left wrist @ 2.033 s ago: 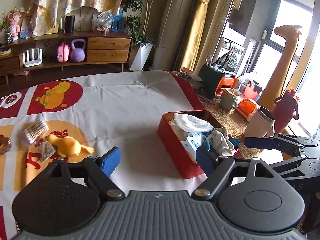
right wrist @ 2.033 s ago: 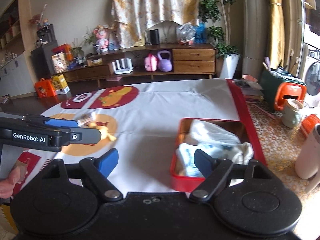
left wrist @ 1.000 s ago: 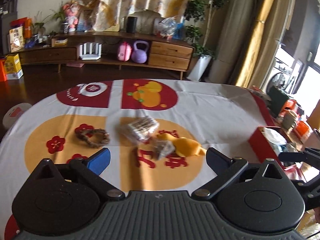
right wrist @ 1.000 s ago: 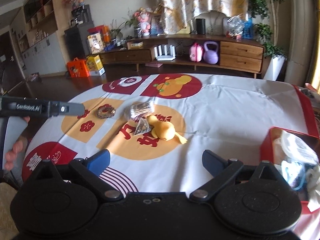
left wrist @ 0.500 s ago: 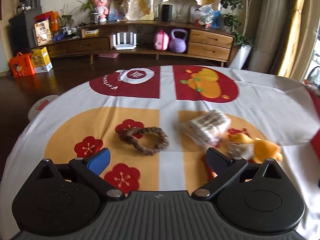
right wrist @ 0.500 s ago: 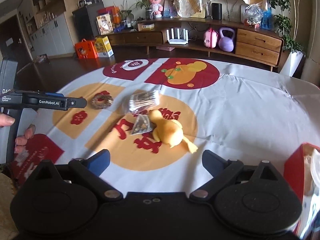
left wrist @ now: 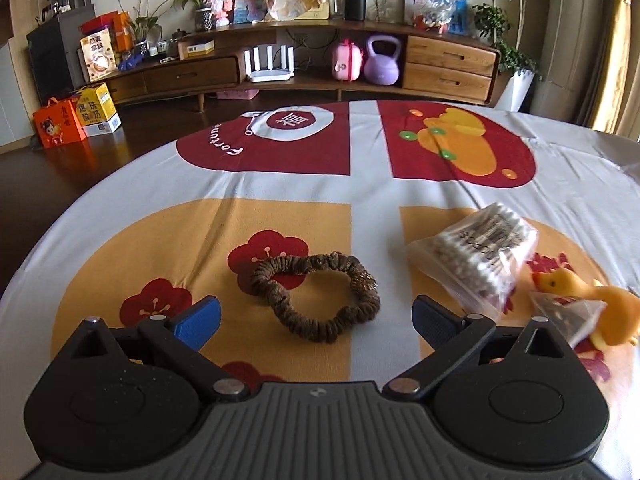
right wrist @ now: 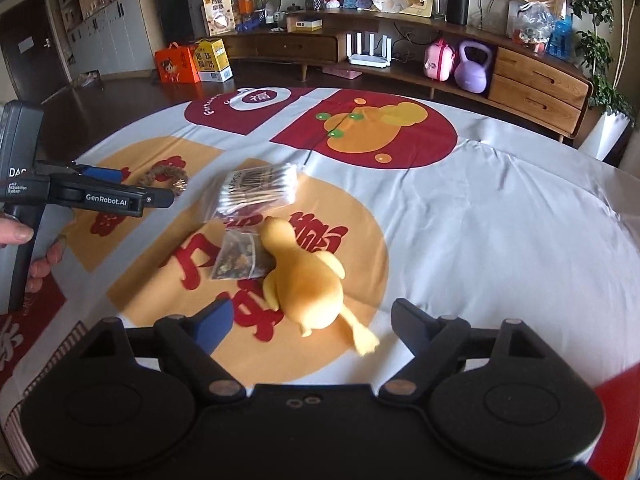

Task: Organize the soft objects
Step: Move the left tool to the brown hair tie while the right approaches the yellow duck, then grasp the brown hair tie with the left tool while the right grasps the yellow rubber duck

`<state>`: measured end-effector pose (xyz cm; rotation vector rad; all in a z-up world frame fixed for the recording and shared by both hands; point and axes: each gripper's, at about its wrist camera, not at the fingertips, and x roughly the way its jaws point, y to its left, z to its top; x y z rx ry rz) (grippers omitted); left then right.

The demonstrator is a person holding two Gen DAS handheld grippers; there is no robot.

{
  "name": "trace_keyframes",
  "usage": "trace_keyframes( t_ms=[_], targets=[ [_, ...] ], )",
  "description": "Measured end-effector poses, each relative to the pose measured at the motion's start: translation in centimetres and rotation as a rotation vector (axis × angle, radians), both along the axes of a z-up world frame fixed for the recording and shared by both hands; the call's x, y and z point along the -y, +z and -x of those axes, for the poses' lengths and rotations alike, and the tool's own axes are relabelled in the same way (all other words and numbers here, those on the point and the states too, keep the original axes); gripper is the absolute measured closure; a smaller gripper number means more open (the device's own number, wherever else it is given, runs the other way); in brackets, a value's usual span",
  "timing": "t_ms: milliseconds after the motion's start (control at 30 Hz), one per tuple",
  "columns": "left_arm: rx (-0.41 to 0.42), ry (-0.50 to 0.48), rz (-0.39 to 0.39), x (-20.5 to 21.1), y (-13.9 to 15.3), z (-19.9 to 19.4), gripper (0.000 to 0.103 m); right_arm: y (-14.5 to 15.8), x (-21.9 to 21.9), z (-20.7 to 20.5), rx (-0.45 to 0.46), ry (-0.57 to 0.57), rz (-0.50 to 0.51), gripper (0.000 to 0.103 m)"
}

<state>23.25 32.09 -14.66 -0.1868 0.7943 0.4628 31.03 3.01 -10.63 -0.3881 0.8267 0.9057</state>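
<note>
risk L: scrunchie is limp, lies flat on cloth; pads could skid over it or pinch tablecloth w/ it.
risk R: duck touches small sachet; grab may drag sachet along.
jaws L: left gripper spread wide, empty; scrunchie centred just ahead, btwn tips.
jaws R: right gripper spread, empty; duck's tail btwn tips.
nearby: swab bag beside duck, apart from scrunchie.

The left hand-held gripper has swung from the red box to the brown scrunchie.
</note>
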Motion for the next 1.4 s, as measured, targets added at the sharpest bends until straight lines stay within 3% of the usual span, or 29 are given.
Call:
trace_keyframes(
  t_ms=[300,533,633,900,1167,1400],
  targets=[
    [0.004,0.036,-0.012,-0.4,-1.2,-1.2,0.001,-1.9,-1.6,-1.8,-0.005,0.019,0.018,0.024],
    [0.024,0.044,-0.018,-0.4,-1.3,-1.4,0.001,-3.3,-2.7,-1.7,0.0,0.033,0.037,0.036],
    [0.036,0.034,-0.015,-0.3,-1.2,-1.2,0.009,-3.5,-3.0,-1.3,0.027,0.034,0.043,0.046],
    [0.042,-0.015,-0.022,1.1,-0.4,-1.3,0.066,-3.5,-3.1,-0.6,0.061,0.036,0.049,0.062],
    [0.036,-0.046,-0.012,2.3,0.1,-0.8,0.077,-2.8,-2.6,0.3,0.078,0.01,0.039,0.071],
    [0.052,-0.065,0.022,3.6,1.0,0.8,0.079,-2.1,-0.7,1.9,0.055,-0.041,0.003,0.073]
  ],
)
